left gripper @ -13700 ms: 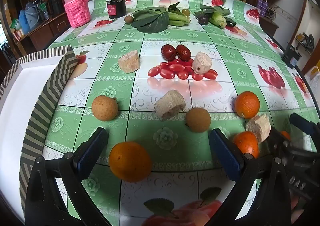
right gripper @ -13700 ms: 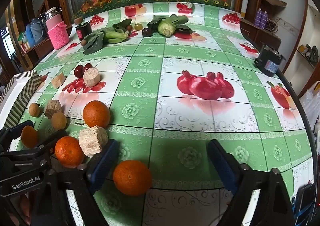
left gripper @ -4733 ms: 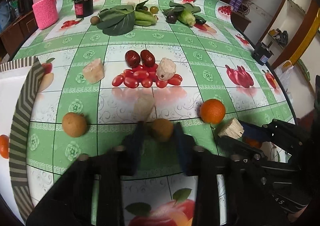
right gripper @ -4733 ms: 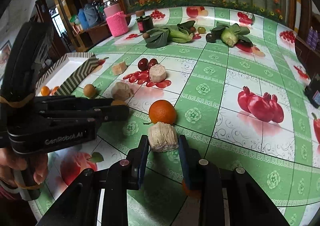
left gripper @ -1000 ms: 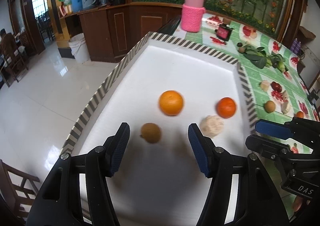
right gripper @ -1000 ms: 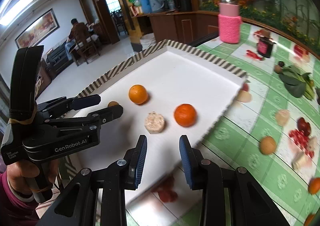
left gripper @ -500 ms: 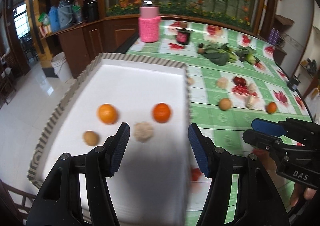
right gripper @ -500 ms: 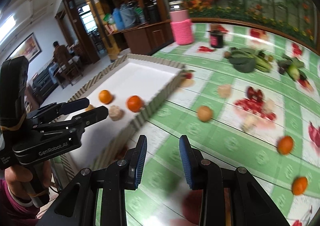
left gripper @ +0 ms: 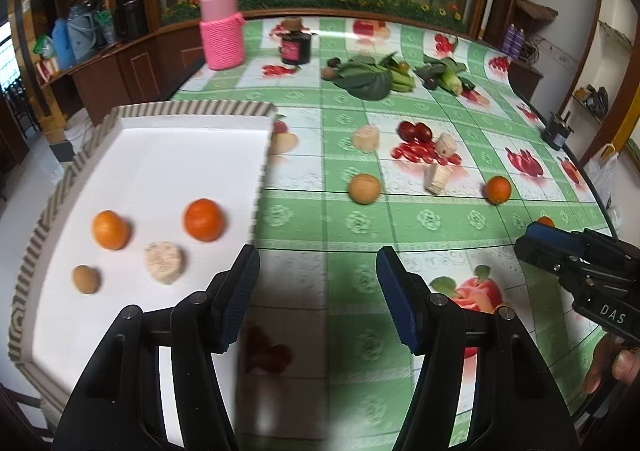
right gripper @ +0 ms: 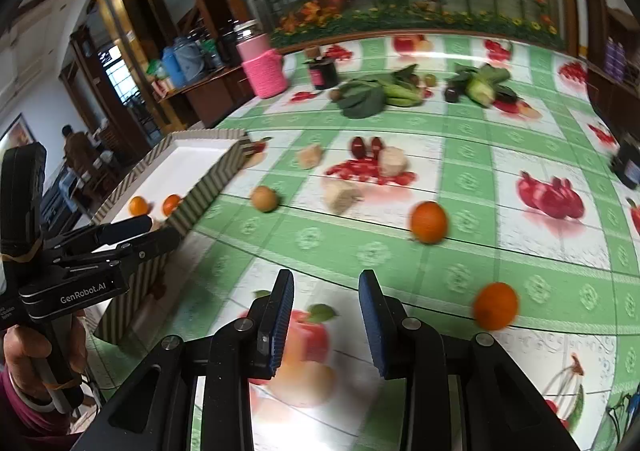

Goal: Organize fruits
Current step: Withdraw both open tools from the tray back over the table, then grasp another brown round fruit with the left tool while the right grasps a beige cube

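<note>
Left tongs [left gripper: 316, 291] spread, empty; tray [left gripper: 192, 119] front-left. Right tongs [right gripper: 325, 315] spread, empty; 2 oranges [right gripper: 429, 222] ahead-right.

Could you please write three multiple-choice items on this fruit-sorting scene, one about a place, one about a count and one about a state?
1. Where does the pale cut chunk nearest the left gripper lie?
A. inside the white tray
B. on the green leaves
C. between the right gripper's fingers

2. How many oranges lie inside the tray?
A. none
B. two
C. five

3. What state is the right gripper in?
A. shut on an orange
B. shut on a chunk
C. open and holding nothing

Answers:
1. A, since the chunk rests on the tray's white floor beside the brown round fruit.
2. B, since one orange and another orange sit there, while others remain on the tablecloth.
3. C, since its fingers stand apart with only tablecloth showing between them.
</note>
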`<state>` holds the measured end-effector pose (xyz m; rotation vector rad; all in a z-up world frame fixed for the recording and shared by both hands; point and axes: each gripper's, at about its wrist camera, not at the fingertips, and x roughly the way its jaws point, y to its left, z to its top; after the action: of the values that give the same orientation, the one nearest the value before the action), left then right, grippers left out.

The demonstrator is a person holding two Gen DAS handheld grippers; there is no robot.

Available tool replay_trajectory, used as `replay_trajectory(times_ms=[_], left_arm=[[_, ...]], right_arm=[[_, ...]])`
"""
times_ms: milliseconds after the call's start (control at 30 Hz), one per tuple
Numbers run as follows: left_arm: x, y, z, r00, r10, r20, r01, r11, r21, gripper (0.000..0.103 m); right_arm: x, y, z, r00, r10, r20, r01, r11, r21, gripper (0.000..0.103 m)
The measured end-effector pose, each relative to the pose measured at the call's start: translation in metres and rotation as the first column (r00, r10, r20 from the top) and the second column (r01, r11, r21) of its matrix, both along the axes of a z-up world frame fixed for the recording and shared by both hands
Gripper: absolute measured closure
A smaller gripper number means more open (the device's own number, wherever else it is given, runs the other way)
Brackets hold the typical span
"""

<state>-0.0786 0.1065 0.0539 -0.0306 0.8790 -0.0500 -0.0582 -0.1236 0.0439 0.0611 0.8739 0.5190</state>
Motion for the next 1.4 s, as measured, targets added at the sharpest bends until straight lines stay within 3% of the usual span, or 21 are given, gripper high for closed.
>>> replay_trajectory(times_ms=[600, 1033, 1300, 1333, 1367, 1400], left_arm=[[0.076, -0.03, -0.025, 0.992, -0.034, -0.118, 0.031, 0.999, -0.028, 0.042], [0.097, -0.028, -0.04, 0.988, -0.024, -0.155, 0.025, 1.0, 0.0, 0.042], [0.102, -0.028, -0.042, 0.99, -0.026, -0.135, 0.026, 1.0, 0.001, 0.042], [0.102, -0.028, -0.041, 0.991, -0.031, -0.13, 0.031, 1.0, -0.003, 0.047], [0.102, -0.028, -0.041, 0.992, -0.035, -0.123, 0.035, 0.999, -0.006, 0.061], [0.101, -0.028, -0.04, 0.992, -0.041, -0.119, 0.04, 0.999, -0.008, 0.069]], right_arm=[[0.049, 0.01, -0.005, 0.998, 0.056, -0.02, -0.057, 0.998, -0.025, 0.07], [0.102, 0.053, -0.027, 0.984, 0.159, -0.076, -0.168, 0.976, -0.138, 0.07], [0.115, 0.054, -0.034, 0.98, 0.178, -0.094, -0.185, 0.98, -0.072, 0.07], [0.114, 0.053, -0.033, 0.98, 0.179, -0.092, -0.185, 0.981, -0.059, 0.071], [0.113, 0.053, -0.033, 0.98, 0.179, -0.089, -0.185, 0.981, -0.059, 0.072], [0.111, 0.053, -0.033, 0.98, 0.179, -0.086, -0.185, 0.981, -0.061, 0.075]])
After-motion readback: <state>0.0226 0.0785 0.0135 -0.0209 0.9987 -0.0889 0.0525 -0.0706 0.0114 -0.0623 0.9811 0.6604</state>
